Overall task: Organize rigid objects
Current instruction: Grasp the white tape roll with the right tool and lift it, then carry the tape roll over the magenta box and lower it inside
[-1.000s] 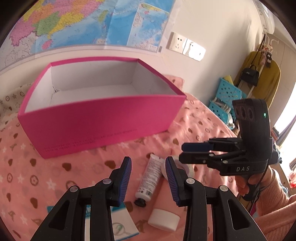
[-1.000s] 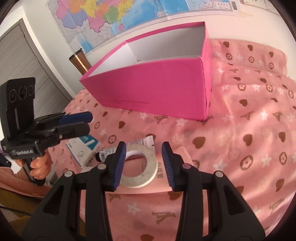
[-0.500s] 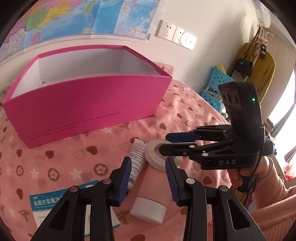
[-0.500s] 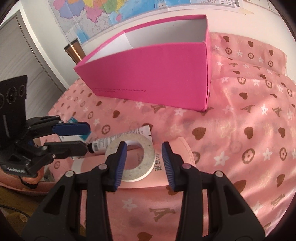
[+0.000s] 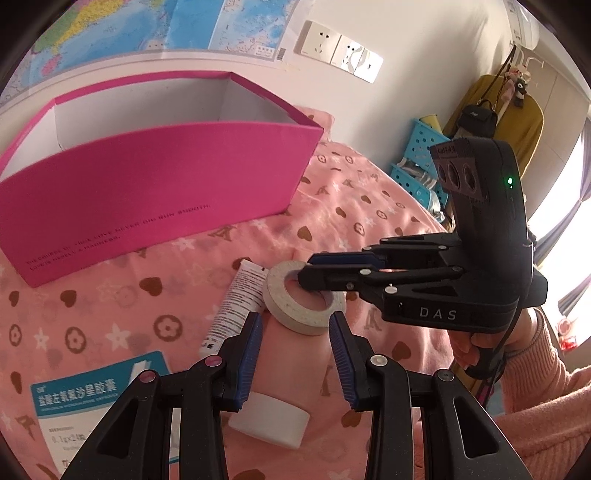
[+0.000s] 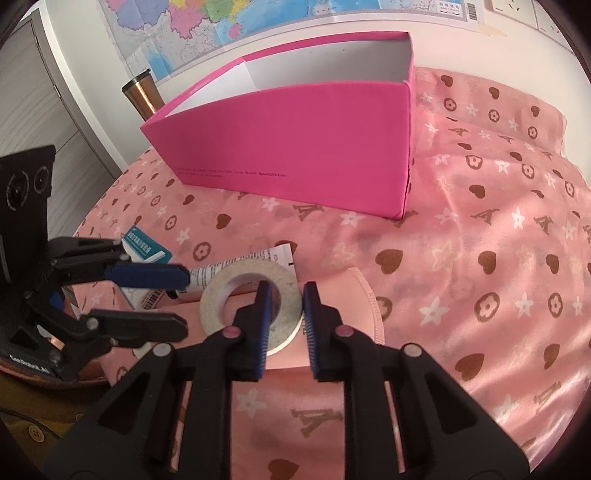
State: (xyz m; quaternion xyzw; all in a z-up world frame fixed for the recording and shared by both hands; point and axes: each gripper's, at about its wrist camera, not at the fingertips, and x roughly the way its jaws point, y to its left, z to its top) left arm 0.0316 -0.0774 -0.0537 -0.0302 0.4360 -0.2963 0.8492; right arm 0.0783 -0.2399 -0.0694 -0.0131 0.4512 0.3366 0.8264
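Tape roll (image 6: 251,308), white and ring-shaped, is shown lying on a pink tube (image 5: 291,369) near the front of the heart-and-star patterned pink cloth (image 6: 480,258). The right gripper (image 6: 286,299) is seen clamped on the roll's near wall, one blue pad inside the ring's hole and the other against the outer edge. "DAS" is printed in pale letters on that gripper's body in the left wrist view. The left gripper (image 5: 295,332) is held just above the pink tube, its jaws set narrowly apart with nothing pressed between them; the tube's white cap (image 5: 269,419) lies below its fingers.

A slim white tube (image 5: 236,302) covered in small print, too fine to be read, rests beside the tape roll and touches it. A teal-and-white medicine box (image 5: 85,406) bearing Chinese characters and the figure "0.1g×2" is placed to the left on the cloth.

The magenta box (image 6: 295,147), open-topped with white inner walls, stands behind these items; no contents can be seen inside it from either view. A line of small dark capitals runs along its front face, ending "…RUN SMOOTH". A map (image 5: 129,29) and wall sockets (image 5: 338,50) are fixed to the wall behind, and a copper-coloured tumbler (image 6: 142,94) stands beyond the box.
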